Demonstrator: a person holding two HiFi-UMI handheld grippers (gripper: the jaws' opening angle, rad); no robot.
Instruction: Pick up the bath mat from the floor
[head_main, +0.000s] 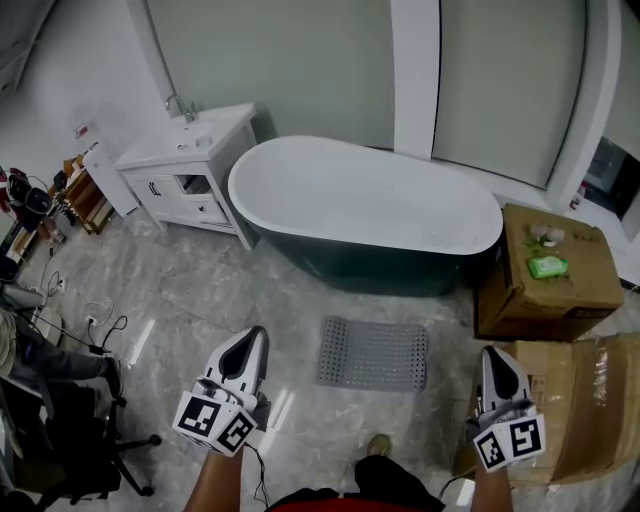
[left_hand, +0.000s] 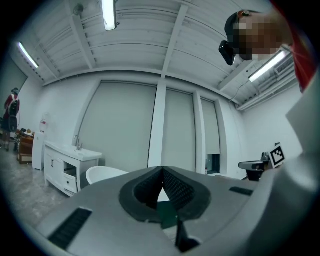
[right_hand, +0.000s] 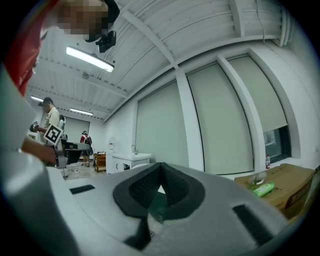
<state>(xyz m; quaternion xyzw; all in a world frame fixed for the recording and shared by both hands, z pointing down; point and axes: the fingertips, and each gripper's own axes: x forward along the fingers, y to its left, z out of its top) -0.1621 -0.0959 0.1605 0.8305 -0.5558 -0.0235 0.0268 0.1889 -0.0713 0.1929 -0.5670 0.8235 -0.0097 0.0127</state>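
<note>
Find the bath mat (head_main: 372, 353) flat on the floor (head_main: 200, 290), just near of the bathtub (head_main: 370, 200). Note left gripper (head_main: 254, 336) and right gripper (head_main: 493, 353) held well above it, both clenched on nothing. Spread the fingers (left_hand: 177, 189) first, lower to the mat's near edge, pinch both corners, peel upward.

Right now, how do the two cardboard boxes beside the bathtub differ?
The far box carries a green packet and small pale items on top; the near box shows only shiny tape on top. The far box stands at the end of the bathtub; the near box sits farther from it. Both are brown cardboard on the floor.
</note>
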